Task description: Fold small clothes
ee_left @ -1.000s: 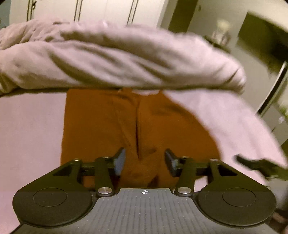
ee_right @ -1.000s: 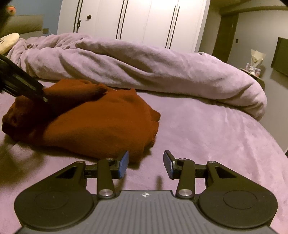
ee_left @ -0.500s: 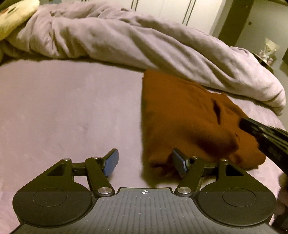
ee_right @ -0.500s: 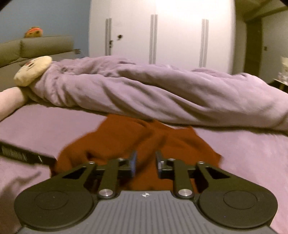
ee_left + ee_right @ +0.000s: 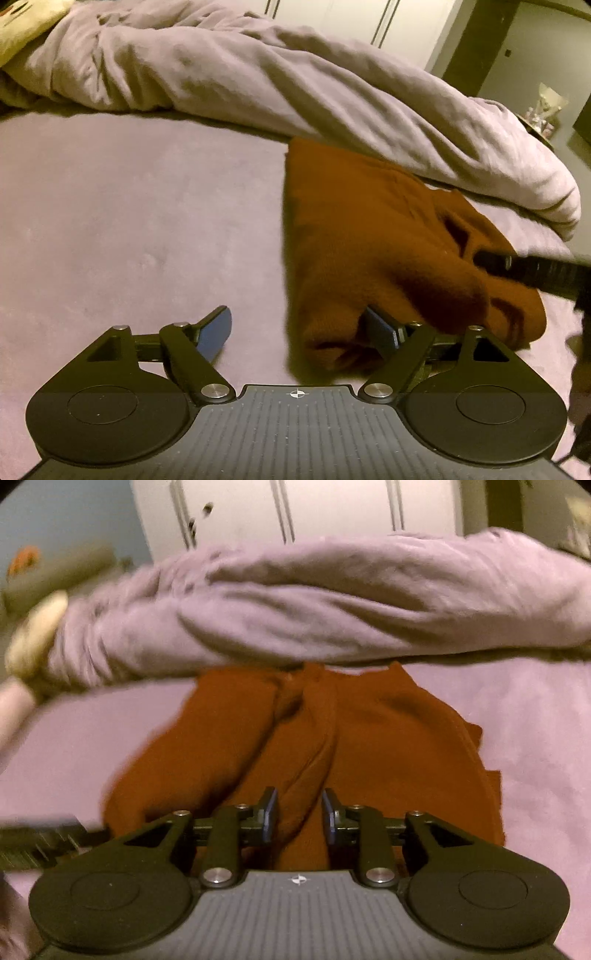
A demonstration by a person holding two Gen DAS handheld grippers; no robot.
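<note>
Rust-brown garment [image 5: 303, 746] ridge between narrow right hand-held gripper [image 5: 299, 814] pads; left hand-held gripper [image 5: 299, 332] wide, straddling its corner.

Dim warm light, motion blur, fisheye-warped edges.

bedroom, home: bed [image 5: 129, 206] in mauve sheet, rumpled duvet [image 5: 295, 81], white wardrobe [image 5: 332, 509], pillow [image 5: 26, 22].

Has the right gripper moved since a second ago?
Yes. The right gripper swung from right of the rust-brown garment to over it, facing the rolled purple duvet; its jaws, just reopening, straddle a fold.
</note>
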